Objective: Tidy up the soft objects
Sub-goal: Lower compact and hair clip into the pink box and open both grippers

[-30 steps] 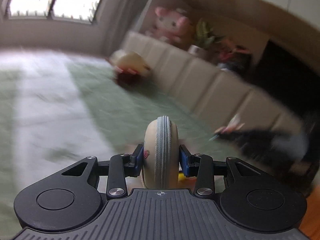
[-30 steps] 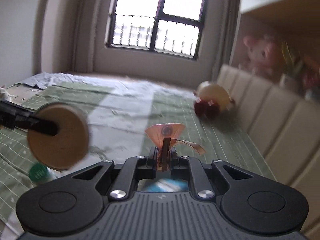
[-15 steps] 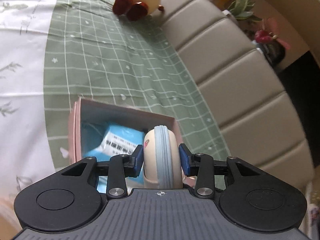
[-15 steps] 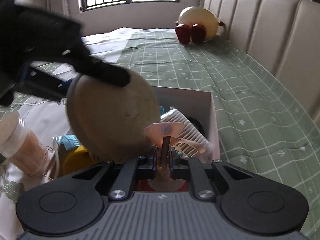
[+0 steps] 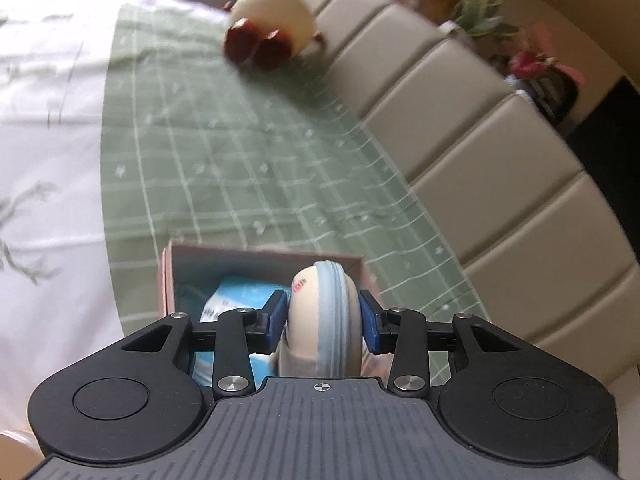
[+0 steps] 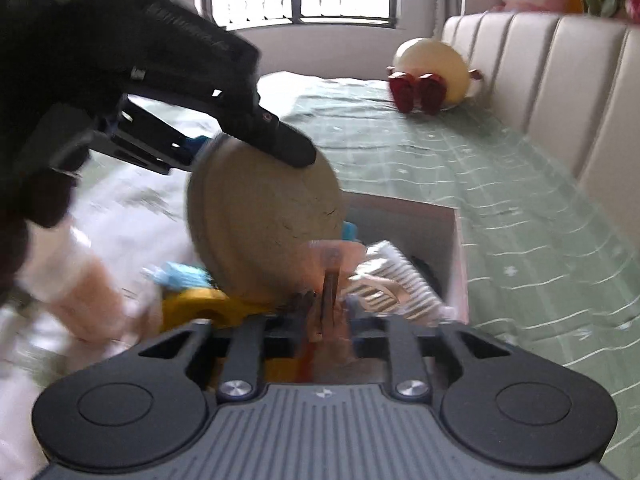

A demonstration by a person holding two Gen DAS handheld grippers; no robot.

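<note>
Your right gripper has just spread its fingers, freeing the orange ribbon over the box; your left gripper pinches the round pouch, which goes in next.

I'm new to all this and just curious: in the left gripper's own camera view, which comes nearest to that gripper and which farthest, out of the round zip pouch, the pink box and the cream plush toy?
1. Round zip pouch: between the left gripper pads.
2. Pink box: just below and beyond, on the green bedspread.
3. Cream plush toy: far end, by the headboard.
</note>
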